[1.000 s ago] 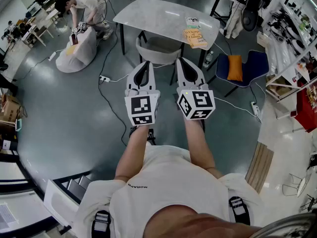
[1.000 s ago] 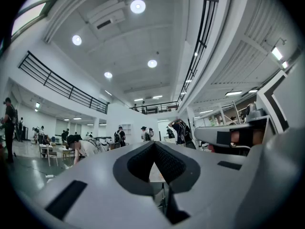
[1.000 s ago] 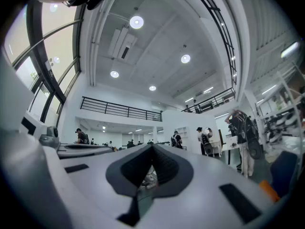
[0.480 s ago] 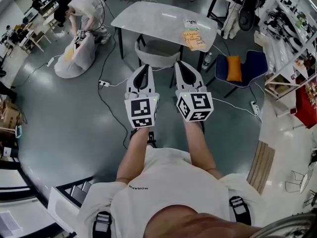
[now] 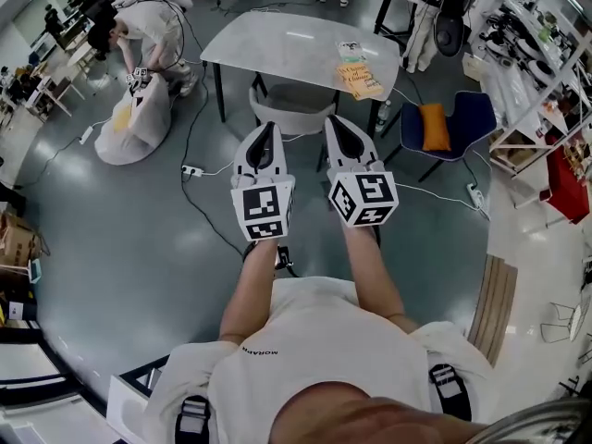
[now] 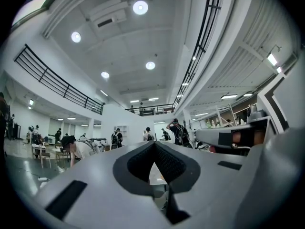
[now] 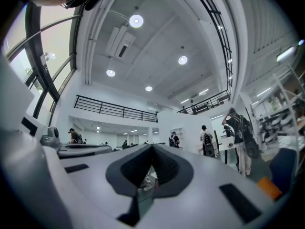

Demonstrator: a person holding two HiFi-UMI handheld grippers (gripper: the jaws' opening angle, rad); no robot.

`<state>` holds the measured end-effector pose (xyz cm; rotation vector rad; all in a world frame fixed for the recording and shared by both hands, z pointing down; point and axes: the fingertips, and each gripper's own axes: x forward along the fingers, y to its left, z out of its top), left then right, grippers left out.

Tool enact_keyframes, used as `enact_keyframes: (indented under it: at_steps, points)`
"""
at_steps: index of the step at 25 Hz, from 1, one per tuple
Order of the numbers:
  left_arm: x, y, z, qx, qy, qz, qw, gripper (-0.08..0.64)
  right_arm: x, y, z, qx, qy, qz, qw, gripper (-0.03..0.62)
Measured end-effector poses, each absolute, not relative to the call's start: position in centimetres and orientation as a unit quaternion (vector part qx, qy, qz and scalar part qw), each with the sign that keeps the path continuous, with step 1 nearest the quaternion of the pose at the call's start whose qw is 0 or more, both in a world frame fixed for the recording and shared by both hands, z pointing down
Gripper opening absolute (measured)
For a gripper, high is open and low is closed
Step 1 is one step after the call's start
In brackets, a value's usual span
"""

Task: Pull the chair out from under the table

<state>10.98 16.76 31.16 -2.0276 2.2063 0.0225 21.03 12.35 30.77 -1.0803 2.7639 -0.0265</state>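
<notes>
**Q:** Which step is in hand?

**A:** The approach. I hold my left claw and my right claw side by side in front of me, both aimed at the chair. Neither touches it.

**Q:** State of each claw?

**A:** Both have their jaws together. Each gripper view shows the pads meeting at the tips with nothing between them.

**Q:** Where is the chair?

**A:** It is the grey chair at the near edge of the surface. Its backrest faces me and its seat is pushed partly underneath. In the head view it sits just beyond the claw tips, between the two. A book lies on the right end of the surface, clear of the work.

**Q:** What does the next move call for?

**A:** In my judgement:
1. Open at least one claw before contact, since closed jaws cannot take the backrest.
2. Bring the claws forward to the top rim of the backrest.
3. Close on the rim, then draw straight back toward me.

**Q:** Any caution?

**A:** A cable runs across the floor toward the chair's left side. I judge that a leg could catch it, so I should pull evenly and low.
</notes>
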Motion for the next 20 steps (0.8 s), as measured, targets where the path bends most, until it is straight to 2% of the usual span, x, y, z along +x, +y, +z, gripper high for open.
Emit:
enact_keyframes:
  at_steps: [8,20]
  points:
    - [6.8,17.1,32.3,-0.682,0.727,0.003,0.074,0.005,17.4,13.6,32.0,-0.374,0.925,0.004,0.070,0.012]
    - [2.6,11.8,34.4,-0.691,0.720,-0.011,0.060,0.005,12.4,7.6,33.7,-0.373,0.926,-0.003,0.055,0.012]
